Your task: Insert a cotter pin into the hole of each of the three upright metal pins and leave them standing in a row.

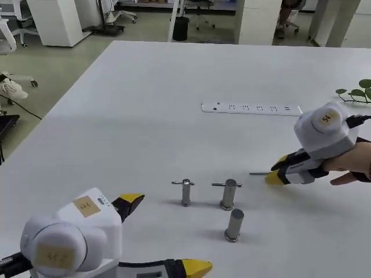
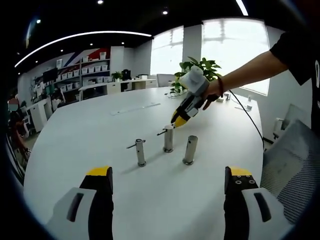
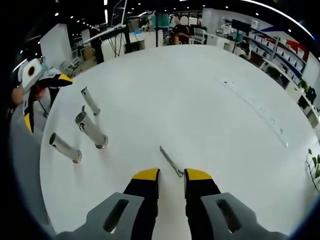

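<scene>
Third insertion was in hand. The far-left pin [image 1: 185, 192] and far-right pin [image 1: 229, 194] already carried cotter pins. The near pin [image 1: 234, 225] stood bare on the tabletop [image 1: 145, 116], out of row. The right gripper [image 1: 276, 176] had its jaws clamped on the last cotter pin [image 1: 258, 173], just right of them. The left gripper [image 1: 162, 233] sat near, jaws apart. The next move called for aligning the cotter pin with the bare pin's hole.

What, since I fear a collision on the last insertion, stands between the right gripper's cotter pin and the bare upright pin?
Nothing visible stands directly between them. The right gripper holds the cotter pin, and the bare pin is open towards it. The nearest pinned pin stands close beside that line, so it could be brushed.
</scene>
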`<state>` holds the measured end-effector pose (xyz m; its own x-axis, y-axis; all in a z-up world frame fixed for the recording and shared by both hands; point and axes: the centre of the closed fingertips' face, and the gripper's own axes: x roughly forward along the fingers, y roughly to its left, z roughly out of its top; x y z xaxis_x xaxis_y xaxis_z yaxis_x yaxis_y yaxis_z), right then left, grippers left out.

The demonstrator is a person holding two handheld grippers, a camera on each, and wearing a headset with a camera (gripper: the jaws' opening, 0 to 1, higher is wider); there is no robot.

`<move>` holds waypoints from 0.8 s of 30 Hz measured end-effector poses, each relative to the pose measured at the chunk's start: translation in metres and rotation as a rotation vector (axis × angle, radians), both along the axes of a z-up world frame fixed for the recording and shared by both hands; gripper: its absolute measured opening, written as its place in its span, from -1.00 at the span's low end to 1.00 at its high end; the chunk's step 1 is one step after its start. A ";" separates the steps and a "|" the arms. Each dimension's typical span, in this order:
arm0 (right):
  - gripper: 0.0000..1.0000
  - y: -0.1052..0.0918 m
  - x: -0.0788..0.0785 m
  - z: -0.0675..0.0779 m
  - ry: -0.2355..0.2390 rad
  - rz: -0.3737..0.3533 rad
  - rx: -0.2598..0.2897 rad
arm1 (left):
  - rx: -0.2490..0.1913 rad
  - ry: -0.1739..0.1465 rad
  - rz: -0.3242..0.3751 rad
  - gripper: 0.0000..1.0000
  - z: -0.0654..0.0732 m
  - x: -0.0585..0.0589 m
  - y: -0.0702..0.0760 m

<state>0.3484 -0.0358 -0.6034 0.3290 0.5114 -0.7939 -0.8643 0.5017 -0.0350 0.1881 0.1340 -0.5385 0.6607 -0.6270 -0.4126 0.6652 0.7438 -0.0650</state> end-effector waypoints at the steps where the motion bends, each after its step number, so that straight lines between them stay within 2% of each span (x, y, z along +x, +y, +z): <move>1: -0.71 -0.001 0.001 -0.001 0.000 0.000 -0.007 | -0.003 0.001 0.001 0.83 0.000 0.000 0.000; 5: -0.76 -0.001 0.003 -0.002 0.005 0.002 -0.011 | -0.017 0.002 0.006 0.83 0.002 0.001 0.000; 11: -0.84 -0.003 0.004 -0.003 0.010 0.024 -0.026 | -0.012 0.007 0.002 0.82 0.001 0.000 0.000; 18: -0.99 0.000 -0.003 -0.003 0.000 0.116 -0.084 | -0.013 0.008 -0.008 0.81 0.001 -0.001 -0.002; 24: -1.00 0.003 -0.008 -0.004 0.005 0.175 -0.138 | -0.009 0.010 -0.020 0.79 0.000 -0.002 -0.004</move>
<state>0.3402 -0.0332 -0.6075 0.2406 0.4469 -0.8616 -0.9382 0.3345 -0.0886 0.1858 0.1296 -0.5382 0.6442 -0.6438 -0.4130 0.6792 0.7298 -0.0783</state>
